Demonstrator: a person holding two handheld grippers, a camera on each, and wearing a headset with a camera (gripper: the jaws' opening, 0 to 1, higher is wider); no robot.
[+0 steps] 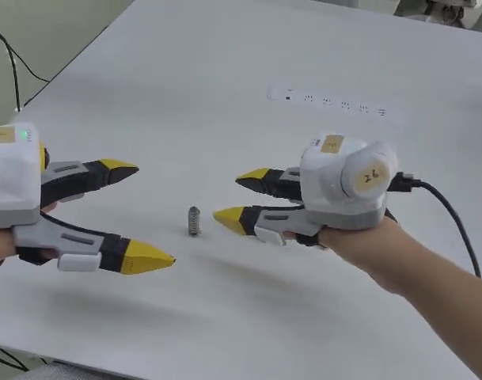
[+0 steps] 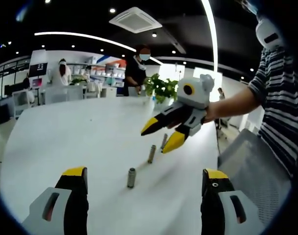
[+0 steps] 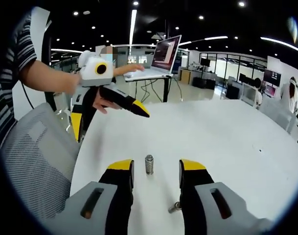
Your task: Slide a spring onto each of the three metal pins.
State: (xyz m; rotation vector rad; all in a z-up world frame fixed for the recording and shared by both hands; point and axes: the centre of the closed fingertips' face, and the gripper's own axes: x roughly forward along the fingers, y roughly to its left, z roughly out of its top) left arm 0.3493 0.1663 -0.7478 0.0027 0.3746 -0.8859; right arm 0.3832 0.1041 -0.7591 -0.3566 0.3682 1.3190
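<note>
On the table [image 1: 225, 317], between our left claw [image 1: 149, 214] and right claw [image 1: 229, 198], both spread wide, stands a small spring [image 1: 194, 221]; light and squashy, we reckon, so pinch its sides gently.

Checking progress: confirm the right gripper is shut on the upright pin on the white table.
Not shut: the right gripper is open, and the upright pin stands free by its jaw tips on the white table, as the right gripper view shows.
</note>
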